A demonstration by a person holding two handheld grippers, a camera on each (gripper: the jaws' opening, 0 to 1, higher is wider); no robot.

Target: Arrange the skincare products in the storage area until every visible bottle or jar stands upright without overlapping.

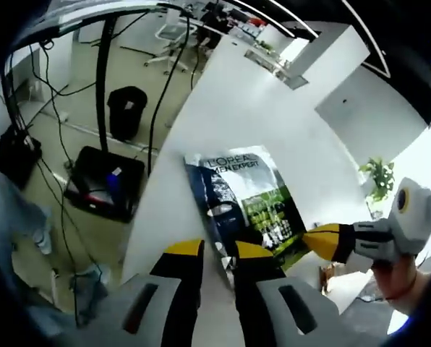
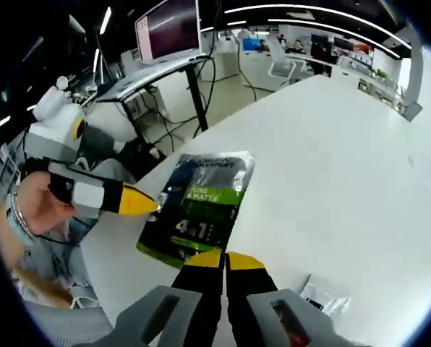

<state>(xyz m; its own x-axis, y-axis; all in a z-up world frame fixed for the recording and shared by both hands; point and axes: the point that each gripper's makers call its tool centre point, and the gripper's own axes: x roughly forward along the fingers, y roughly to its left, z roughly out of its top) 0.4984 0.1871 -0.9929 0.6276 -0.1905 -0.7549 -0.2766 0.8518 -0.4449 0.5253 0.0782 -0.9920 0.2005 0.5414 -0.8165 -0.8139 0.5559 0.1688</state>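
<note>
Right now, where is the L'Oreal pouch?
The L'Oreal pouch lies flat near the white table's edge, between both claws: left claw at one side, right claw at its end.

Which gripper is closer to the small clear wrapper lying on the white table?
Right. The right gripper sits just beside the clear wrapper, its tips at the L'Oreal sachet's near edge. The left gripper is across that sachet, at its far side.

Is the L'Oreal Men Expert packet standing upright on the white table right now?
No. In the right gripper view the L'Oreal Men Expert packet lies flat on the white table, printed face up.
</note>
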